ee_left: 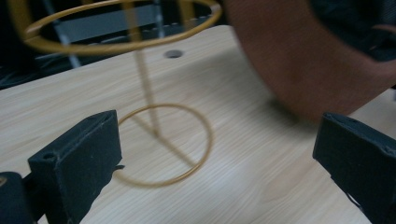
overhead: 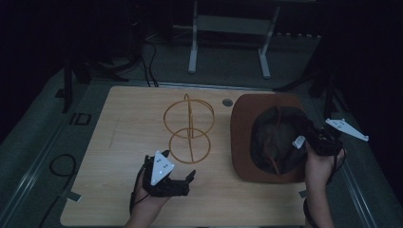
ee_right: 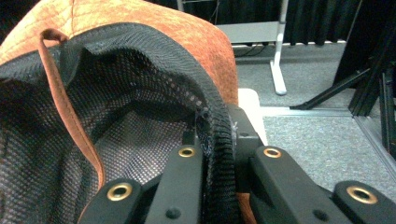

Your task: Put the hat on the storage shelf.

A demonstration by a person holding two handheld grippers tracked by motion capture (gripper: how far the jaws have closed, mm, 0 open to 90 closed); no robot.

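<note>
On the light wooden table (overhead: 119,142), right half, sits the biggest item: a rust-brown wide-brim hat (overhead: 244,142), crown down, opening up, black mesh lining and a thin brown chin cord (ee_right: 65,107) visible inside. Left of it, near table centre, a gold wire hat stand (overhead: 189,128): flat ring base, upright rod, ring hoops on top, standing free, nothing on it. Right gripper (ee_right: 217,140) is clamped on the hat's inner band edge at the near-right side, jaws pinched tight on the black ribbed sweatband, one jaw inside the crown and one outside. Left gripper (overhead: 177,178) is near the front table edge, just short of the stand base, jaws wide apart and holding nothing; its own view looks along the table at the base ring and rod, hat brim blurred at the upper right. Judging by this, step in hand is picking up the hat to hang it on the stand. Next move likely needs a lift, flip to crown-up, then centring over the top hoops; left gripper could steady the stand or brim. Risk: floppy brim sagging, light stand tipping.
</note>
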